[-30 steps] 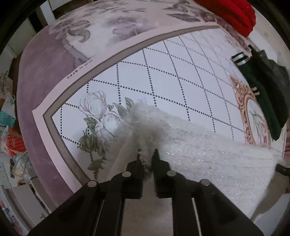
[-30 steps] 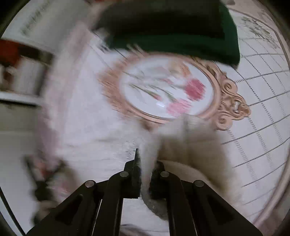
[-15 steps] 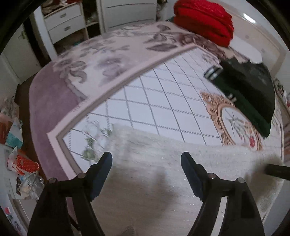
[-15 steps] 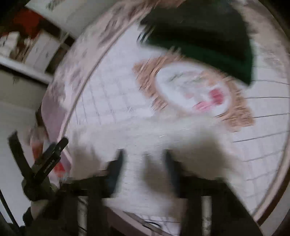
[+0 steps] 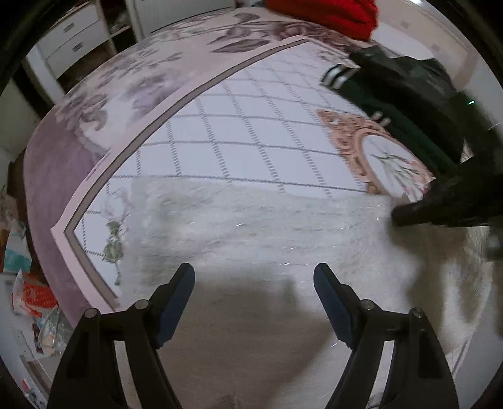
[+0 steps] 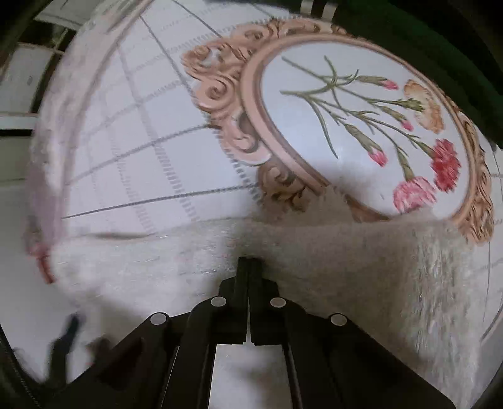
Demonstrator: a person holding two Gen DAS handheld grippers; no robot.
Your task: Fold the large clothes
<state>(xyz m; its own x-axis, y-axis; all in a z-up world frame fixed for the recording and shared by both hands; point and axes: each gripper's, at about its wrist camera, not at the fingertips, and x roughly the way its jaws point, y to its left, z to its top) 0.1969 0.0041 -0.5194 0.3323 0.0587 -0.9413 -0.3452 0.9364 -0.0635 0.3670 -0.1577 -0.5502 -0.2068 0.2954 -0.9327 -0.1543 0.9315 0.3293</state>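
Left gripper (image 5: 254, 280): fingers spread wide, nothing between them. It hovers above the white fluffy garment (image 5: 267, 226), which lies flat on the bedspread (image 5: 220, 119) and fills the area directly ahead of and beneath the fingers. The garment's far edge runs straight across, ahead of the fingertips.

Right gripper (image 6: 248, 261): fingers pressed together, tips buried in the garment's (image 6: 361, 267) pile at its far edge. Whether any fabric is actually pinched between them is not clear, since the tips are hidden in the fuzz and the frame is smeared. From the left wrist view, the right gripper (image 5: 440, 204) shows as a dark blurred shape at the garment's far right corner.

Ahead of the right gripper, just past the garment's edge: oval floral medallion (image 6: 361, 119) printed on the bedspread (image 6: 141, 126); the garment's edge overlaps its lower rim.

Ahead and to the right of the left gripper: dark green garment (image 5: 402, 103) with white stripes, well apart from the white one. Beyond it, a red knit item (image 5: 330, 12).
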